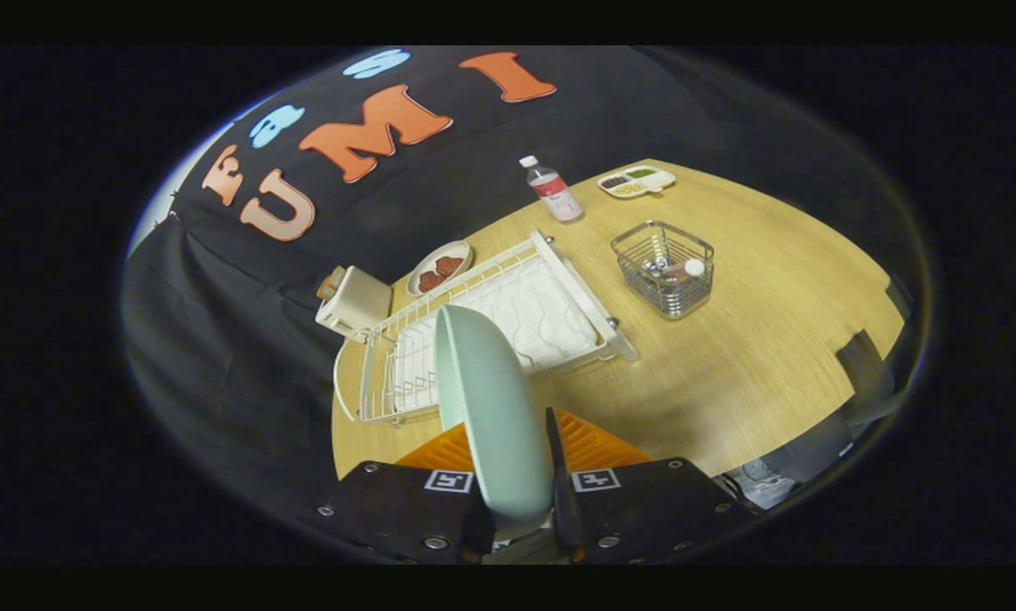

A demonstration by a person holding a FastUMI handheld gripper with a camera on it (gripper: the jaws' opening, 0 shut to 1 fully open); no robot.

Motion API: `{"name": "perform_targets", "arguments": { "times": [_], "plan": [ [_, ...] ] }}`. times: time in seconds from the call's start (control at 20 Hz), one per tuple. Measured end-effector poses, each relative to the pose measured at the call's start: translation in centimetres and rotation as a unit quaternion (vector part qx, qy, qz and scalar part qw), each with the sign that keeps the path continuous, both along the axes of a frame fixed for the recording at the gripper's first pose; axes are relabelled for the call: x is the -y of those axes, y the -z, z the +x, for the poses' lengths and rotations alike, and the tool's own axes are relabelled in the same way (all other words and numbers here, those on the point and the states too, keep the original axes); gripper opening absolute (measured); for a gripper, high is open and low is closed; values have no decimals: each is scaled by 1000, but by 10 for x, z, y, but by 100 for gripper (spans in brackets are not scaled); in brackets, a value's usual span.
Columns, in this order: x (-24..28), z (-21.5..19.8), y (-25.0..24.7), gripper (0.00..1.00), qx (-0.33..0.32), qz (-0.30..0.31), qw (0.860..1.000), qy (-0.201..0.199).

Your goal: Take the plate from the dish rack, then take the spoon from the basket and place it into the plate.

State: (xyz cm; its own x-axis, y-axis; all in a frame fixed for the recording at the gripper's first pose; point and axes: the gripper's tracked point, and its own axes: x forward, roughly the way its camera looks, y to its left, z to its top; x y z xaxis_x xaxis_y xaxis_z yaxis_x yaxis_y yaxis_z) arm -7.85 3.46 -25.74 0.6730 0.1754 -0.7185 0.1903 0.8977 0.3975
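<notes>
**A:** So closest to us we've got the hand-held gripper (pixel 514 501), and it's pinching the plate (pixel 491 407). The plate's pale green and stands on edge right between the two fingers (pixel 563 462), its rim sticking up and out ahead of them. Looks to us like both fingers press on it, one per side.

**B:** Yep, same read here. The plate's clear of the dish rack (pixel 482 327), lifted above the desk (pixel 728 382) and hanging in front of the rack's near end. We can't tell exactly how high, the fisheye bends everything.

**A:** Just beyond the fingers then: the white wire dish rack, lying long-ways on the desk, with a white quilted-looking mat or tray under it.

**B:** And off to the right of the rack, a bit apart from it, there's the wire basket (pixel 665 267). The spoon (pixel 673 270) is in there, we can see a pale rounded end poking up among some metal bits. Too small to say how it lies.

**A:** Left of the rack's far end we've got a small cream box-like thing (pixel 355 301), and next to it a little dish (pixel 440 267) with brownish pieces.

**B:** Farthest back: a clear bottle (pixel 552 188) with a white cap standing upright, and past the basket a divided tray (pixel 637 181) with a few differently coloured fillings, near the desk's far edge.
</notes>
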Motion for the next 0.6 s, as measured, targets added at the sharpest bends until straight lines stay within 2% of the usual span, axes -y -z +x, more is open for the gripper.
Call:
{"name": "perform_targets", "arguments": {
  "times": [0.25, 0.6],
  "plan": [
    [-6, -21, 33, 28, -21, 44, 999, 6],
    [-14, -28, 76, 28, -47, 99, 994, 12]
  ]
}}
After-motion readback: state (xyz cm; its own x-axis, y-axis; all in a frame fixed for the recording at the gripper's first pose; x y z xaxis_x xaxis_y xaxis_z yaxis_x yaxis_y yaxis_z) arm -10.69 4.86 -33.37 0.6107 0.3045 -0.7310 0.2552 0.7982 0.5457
